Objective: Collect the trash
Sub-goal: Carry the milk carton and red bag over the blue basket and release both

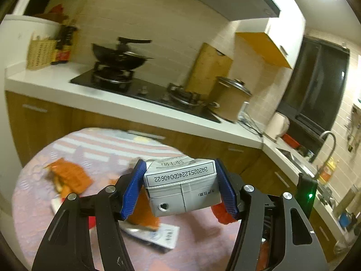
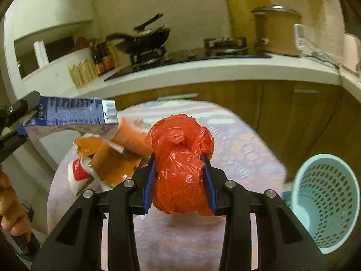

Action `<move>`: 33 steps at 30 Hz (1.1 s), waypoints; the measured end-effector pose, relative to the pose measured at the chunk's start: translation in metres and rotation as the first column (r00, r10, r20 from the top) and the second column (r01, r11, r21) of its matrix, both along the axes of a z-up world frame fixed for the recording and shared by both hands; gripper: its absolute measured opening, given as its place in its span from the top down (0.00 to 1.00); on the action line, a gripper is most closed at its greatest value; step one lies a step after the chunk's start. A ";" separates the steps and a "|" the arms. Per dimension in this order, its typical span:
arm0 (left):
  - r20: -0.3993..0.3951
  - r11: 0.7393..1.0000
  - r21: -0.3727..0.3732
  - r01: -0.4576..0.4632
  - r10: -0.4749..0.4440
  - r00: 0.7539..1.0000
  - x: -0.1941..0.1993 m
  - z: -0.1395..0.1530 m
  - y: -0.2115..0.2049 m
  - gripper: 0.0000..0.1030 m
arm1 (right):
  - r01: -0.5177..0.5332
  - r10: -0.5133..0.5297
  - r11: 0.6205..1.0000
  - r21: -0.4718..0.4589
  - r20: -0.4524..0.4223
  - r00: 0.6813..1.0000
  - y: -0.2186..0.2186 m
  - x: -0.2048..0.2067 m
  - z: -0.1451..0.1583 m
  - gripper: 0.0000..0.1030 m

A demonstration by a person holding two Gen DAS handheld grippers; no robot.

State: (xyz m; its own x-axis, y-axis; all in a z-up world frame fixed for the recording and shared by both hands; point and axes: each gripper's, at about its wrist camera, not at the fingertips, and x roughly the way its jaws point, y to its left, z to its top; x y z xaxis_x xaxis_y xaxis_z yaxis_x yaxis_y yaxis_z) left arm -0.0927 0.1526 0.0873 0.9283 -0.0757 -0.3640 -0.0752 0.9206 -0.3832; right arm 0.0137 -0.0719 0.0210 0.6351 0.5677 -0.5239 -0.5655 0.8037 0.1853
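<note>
The left gripper (image 1: 180, 187) is holding a grey drink carton (image 1: 182, 189) between its blue fingers (image 1: 132, 189), which are pressing on both sides of it, above the round desk (image 1: 101, 144). In the right wrist view the same carton (image 2: 70, 115) is showing its dark blue side, up and to the left of the desk (image 2: 243, 153).

The right gripper (image 2: 180, 180) is clamping a crumpled red plastic bag (image 2: 180, 169); its fingers (image 2: 150, 183) are standing rather narrow and squeezing the bag from both sides. The bag is over the desk.

On the desk, to the left of the red bag, orange wrappers (image 2: 112, 164) and a red and white packet (image 2: 80, 171) are lying together. A light blue perforated bin (image 2: 327, 203) is standing just beside the desk, on its right side. A person's hand (image 2: 11, 212) is gripping the left gripper's handle.
</note>
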 end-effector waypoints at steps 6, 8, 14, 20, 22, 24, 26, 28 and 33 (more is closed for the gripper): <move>0.001 0.995 0.007 0.097 -0.097 0.995 0.031 0.002 -0.044 0.42 | 0.099 -0.100 0.995 0.020 0.042 0.994 -0.046 0.007 0.017 0.67; 0.001 0.991 0.019 0.134 -0.134 0.991 0.044 0.002 -0.063 0.42 | 0.135 -0.136 0.990 0.032 0.044 0.990 -0.066 0.011 0.019 0.67; -0.056 0.979 0.030 0.200 -0.198 0.979 0.080 -0.009 -0.103 0.42 | 0.239 -0.240 0.970 0.051 0.012 0.971 -0.120 0.026 0.011 0.67; -0.109 0.961 0.033 0.276 -0.271 0.957 0.113 -0.030 -0.149 0.42 | 0.346 -0.346 0.937 0.040 -0.009 0.938 -0.173 0.037 -0.007 0.67; -0.130 0.950 0.031 0.311 -0.304 0.944 0.127 -0.040 -0.168 0.42 | 0.373 -0.372 0.927 0.041 -0.026 0.928 -0.187 0.041 -0.013 0.67; -0.154 0.937 0.028 0.348 -0.340 0.928 0.141 -0.049 -0.190 0.42 | 0.402 -0.400 0.915 0.036 -0.053 0.915 -0.200 0.046 -0.021 0.67; -0.183 0.924 0.026 0.382 -0.372 0.910 0.152 -0.061 -0.209 0.42 | 0.431 -0.427 0.902 0.021 -0.095 0.899 -0.214 0.053 -0.034 0.67; -0.214 0.906 0.018 0.422 -0.409 0.887 0.164 -0.076 -0.229 0.42 | 0.459 -0.454 0.889 -0.004 -0.143 0.879 -0.224 0.060 -0.049 0.67; -0.307 0.877 -0.046 0.478 -0.468 0.829 0.194 -0.118 -0.269 0.42 | 0.512 -0.500 0.857 -0.053 -0.321 0.804 -0.252 0.081 -0.099 0.66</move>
